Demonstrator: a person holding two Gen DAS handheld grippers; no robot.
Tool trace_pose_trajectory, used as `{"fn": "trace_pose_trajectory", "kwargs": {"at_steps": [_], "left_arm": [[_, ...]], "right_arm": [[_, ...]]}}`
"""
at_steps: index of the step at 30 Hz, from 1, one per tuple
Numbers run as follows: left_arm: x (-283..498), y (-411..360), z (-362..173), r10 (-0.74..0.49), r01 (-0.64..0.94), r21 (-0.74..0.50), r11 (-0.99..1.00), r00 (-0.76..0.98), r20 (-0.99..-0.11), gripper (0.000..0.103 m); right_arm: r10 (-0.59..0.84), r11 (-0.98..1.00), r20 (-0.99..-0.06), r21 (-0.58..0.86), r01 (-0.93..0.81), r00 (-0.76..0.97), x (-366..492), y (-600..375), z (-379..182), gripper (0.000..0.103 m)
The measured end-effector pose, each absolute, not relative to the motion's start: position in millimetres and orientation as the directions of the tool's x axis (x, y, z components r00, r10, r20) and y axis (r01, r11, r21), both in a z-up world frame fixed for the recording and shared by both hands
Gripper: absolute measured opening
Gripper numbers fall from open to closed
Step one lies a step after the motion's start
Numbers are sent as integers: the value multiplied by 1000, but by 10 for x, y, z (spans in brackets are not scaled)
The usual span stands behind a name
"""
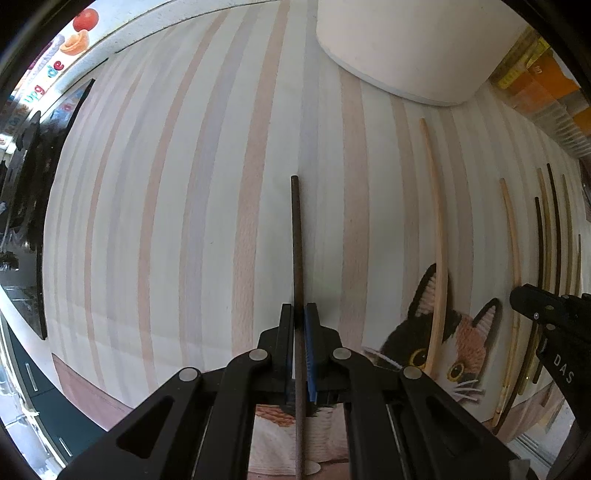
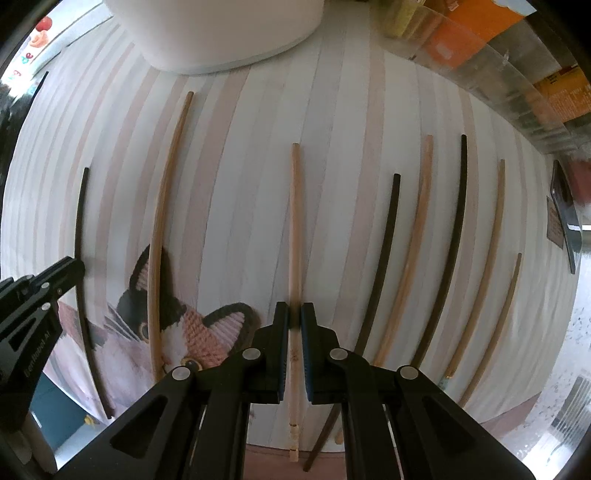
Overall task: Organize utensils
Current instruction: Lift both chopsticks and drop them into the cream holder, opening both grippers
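Chopsticks lie on a striped mat (image 1: 166, 221) with a cat picture (image 2: 192, 321). My left gripper (image 1: 300, 314) points down and is shut on a dark brown chopstick (image 1: 296, 240) that runs straight away from it along the mat. The same dark chopstick (image 2: 79, 229) shows in the right wrist view beside the left gripper (image 2: 70, 266). My right gripper (image 2: 294, 314) is shut on a light wooden chopstick (image 2: 294, 221) lying on the mat. The right gripper (image 1: 517, 295) also appears at the right edge of the left wrist view.
A loose light chopstick (image 2: 162, 221) lies between the two grippers, across the cat's ear. Several dark and light chopsticks (image 2: 384, 266) lie side by side to the right. A white round container (image 2: 221, 33) stands at the far edge; orange packets (image 2: 461, 37) lie behind.
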State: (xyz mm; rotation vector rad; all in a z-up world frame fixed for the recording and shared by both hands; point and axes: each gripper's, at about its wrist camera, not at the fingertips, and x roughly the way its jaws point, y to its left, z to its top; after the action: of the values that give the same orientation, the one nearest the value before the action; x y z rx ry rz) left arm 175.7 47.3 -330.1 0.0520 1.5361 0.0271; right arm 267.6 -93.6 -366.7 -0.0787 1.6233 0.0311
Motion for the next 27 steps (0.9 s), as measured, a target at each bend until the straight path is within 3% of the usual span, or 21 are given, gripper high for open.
{"fn": "trace_pose_trajectory", "kwargs": {"at_steps": [19, 27], "left_arm": [[1496, 352, -2774, 12, 42, 19, 999, 146, -989, 3], [1388, 330, -2236, -51, 54, -39, 998, 248, -967, 3]], "right_arm": [[121, 992, -992, 123, 31, 42, 2519, -1216, -3432, 7], [168, 985, -980, 170, 16, 105, 2463, -1326, -3060, 7]]}}
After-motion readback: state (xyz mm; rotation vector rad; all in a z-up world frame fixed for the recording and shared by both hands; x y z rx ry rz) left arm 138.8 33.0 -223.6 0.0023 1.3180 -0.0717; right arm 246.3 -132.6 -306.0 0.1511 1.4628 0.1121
